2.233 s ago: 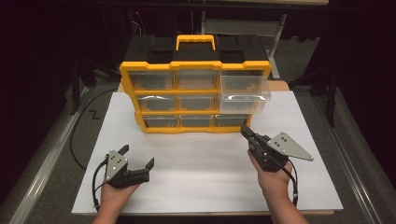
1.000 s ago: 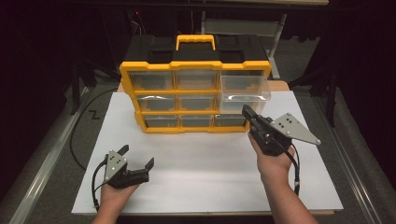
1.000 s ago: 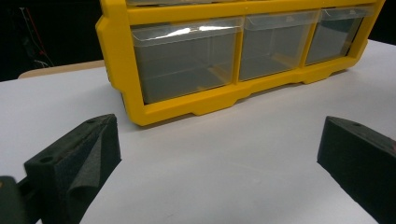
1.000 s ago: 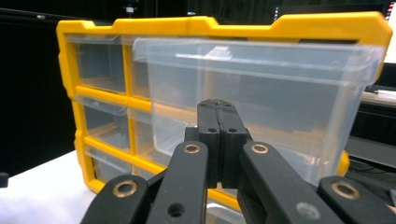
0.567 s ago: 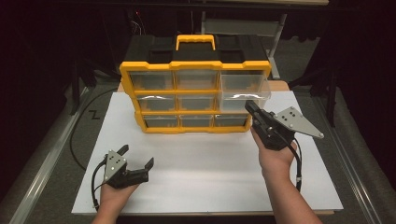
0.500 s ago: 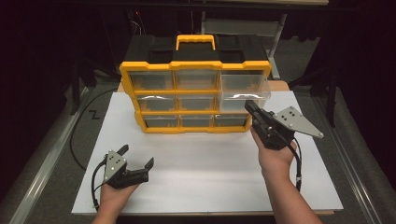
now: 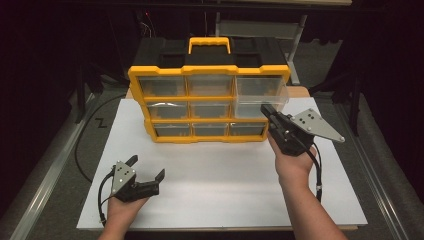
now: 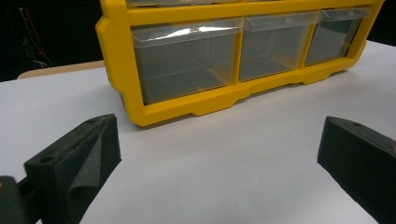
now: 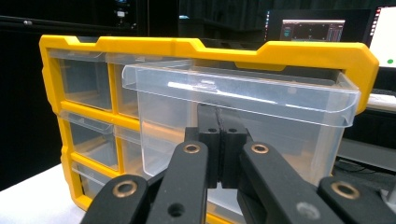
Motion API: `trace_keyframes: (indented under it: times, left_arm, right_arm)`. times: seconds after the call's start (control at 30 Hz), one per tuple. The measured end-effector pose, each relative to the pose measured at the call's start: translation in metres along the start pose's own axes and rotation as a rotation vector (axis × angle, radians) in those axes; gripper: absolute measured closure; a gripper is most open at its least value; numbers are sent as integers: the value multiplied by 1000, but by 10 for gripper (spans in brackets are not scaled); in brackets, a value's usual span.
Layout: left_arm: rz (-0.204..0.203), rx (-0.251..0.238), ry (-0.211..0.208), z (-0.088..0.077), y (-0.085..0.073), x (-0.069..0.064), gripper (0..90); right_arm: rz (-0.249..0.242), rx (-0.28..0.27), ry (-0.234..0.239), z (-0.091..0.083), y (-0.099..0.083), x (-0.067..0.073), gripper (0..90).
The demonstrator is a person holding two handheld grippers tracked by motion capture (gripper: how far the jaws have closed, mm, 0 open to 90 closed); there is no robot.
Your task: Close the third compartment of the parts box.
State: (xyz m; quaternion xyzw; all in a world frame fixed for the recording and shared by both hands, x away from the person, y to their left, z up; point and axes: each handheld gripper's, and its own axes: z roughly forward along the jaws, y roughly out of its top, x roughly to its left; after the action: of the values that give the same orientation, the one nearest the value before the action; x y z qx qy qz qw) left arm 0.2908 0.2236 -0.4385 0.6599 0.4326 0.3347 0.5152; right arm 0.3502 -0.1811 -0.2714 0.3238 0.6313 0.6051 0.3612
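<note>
Item: yellow drawer cabinet (image 7: 209,102), black top with yellow carry handle (image 7: 209,44), stood upright at the far middle of the white table (image 7: 225,185). Nine clear drawers in three rows. All sat flush except the top right drawer (image 7: 259,97), which stood pulled out toward you, apparently empty.

Right gripper (image 7: 274,116): your right hand (image 7: 292,167) held it raised at the front face of that open drawer. In the right gripper view its fingers (image 9: 208,140) were pressed together with nothing between them, tips just at or touching the clear front wall below the lip; contact could not be confirmed.

Left gripper (image 7: 146,172): rested near the left front of the table, well apart from the cabinet, fingers (image 8: 79,158) spread wide, holding nothing.

Risks, as judged:
- If you meant to push the drawer home, an off-centre push could have skewed it in its slot and jammed it.
- A hard shove could have slid or rocked the whole cabinet away from you, since your left gripper was not bracing it.
- Shut fingers on smooth plastic could have slipped off and struck the yellow frame (image 9: 322,51) or the drawer below.
</note>
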Motion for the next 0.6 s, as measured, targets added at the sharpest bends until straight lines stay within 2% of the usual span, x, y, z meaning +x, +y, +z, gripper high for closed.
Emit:
trace_keyframes:
  times: [0.6]
  left_arm:
    - [-2, -2, -10, -1, 0, 0, 3]
  right_arm:
    - [10, 15, -29, 12, 1, -4, 900]
